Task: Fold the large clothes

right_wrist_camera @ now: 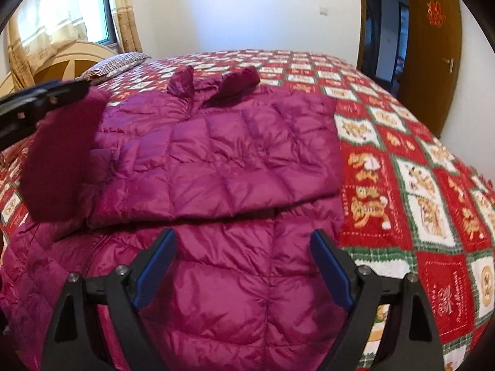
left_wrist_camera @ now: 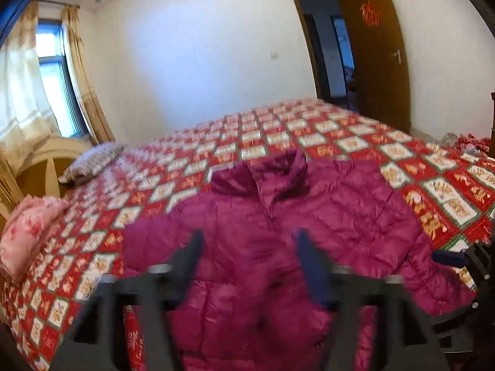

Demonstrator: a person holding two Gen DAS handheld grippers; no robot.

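Jacket: magenta quilted puffer jacket (right_wrist_camera: 216, 160) lies on the bed's red-and-white patchwork quilt (right_wrist_camera: 402, 185), one sleeve folded across its chest.
Left tongs (left_wrist_camera: 249, 259): spread wide, holding nothing, above the jacket; blurred.
Right tongs (right_wrist_camera: 244, 262): spread wide, empty, over the jacket's lower part.

Soft daylight enters through the curtained glass window (left_wrist_camera: 52, 71) beyond the head end of the bed, leaving the white plaster wall (left_wrist_camera: 201, 61) evenly lit with a bluish cast. The left wrist view is smeared by motion blur, worst on the black left hand-held gripper (left_wrist_camera: 250, 244). The right wrist view is sharper; the glossy magenta quilted puffer jacket (right_wrist_camera: 222, 154) shows mild sheen. Fisheye bending and dark vignetting crowd both views' corners.
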